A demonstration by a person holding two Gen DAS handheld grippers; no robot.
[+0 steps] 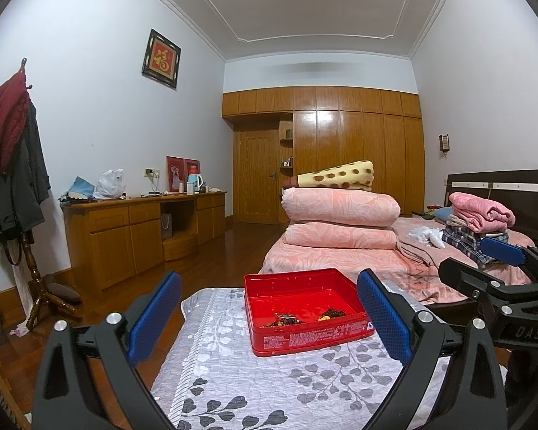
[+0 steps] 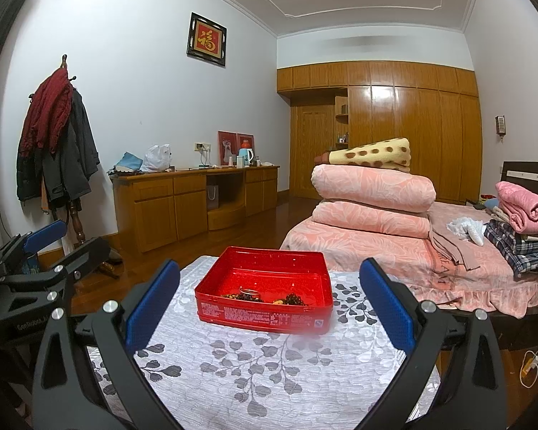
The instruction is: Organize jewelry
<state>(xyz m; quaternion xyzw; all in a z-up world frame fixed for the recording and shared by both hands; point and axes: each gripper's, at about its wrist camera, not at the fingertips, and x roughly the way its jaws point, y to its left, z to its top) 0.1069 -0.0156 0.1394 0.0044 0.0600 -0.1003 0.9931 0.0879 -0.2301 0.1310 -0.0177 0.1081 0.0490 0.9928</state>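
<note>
A red tin box [image 1: 306, 338] stands on a table with a grey leaf-patterned cloth [image 1: 254, 387]. Inside lie dark bead strings [image 1: 283, 321], a silver ring-shaped bangle [image 1: 285, 316] and a beaded piece with a yellow bit [image 1: 330, 313]. My left gripper [image 1: 269, 313] is open and empty, held back from the near side of the box. In the right wrist view the same box [image 2: 265, 317] holds the beads [image 2: 245, 297] and bangle [image 2: 249, 291]. My right gripper [image 2: 269, 308] is open and empty, also short of the box.
A bed [image 1: 340, 261] with folded pink quilts [image 1: 337, 222] stands beyond the table. A wooden desk [image 1: 143, 229] lines the left wall, a coat stand [image 1: 14, 165] stands at far left. Wardrobes [image 1: 358, 150] fill the back wall. The other gripper [image 1: 502, 272] shows at right.
</note>
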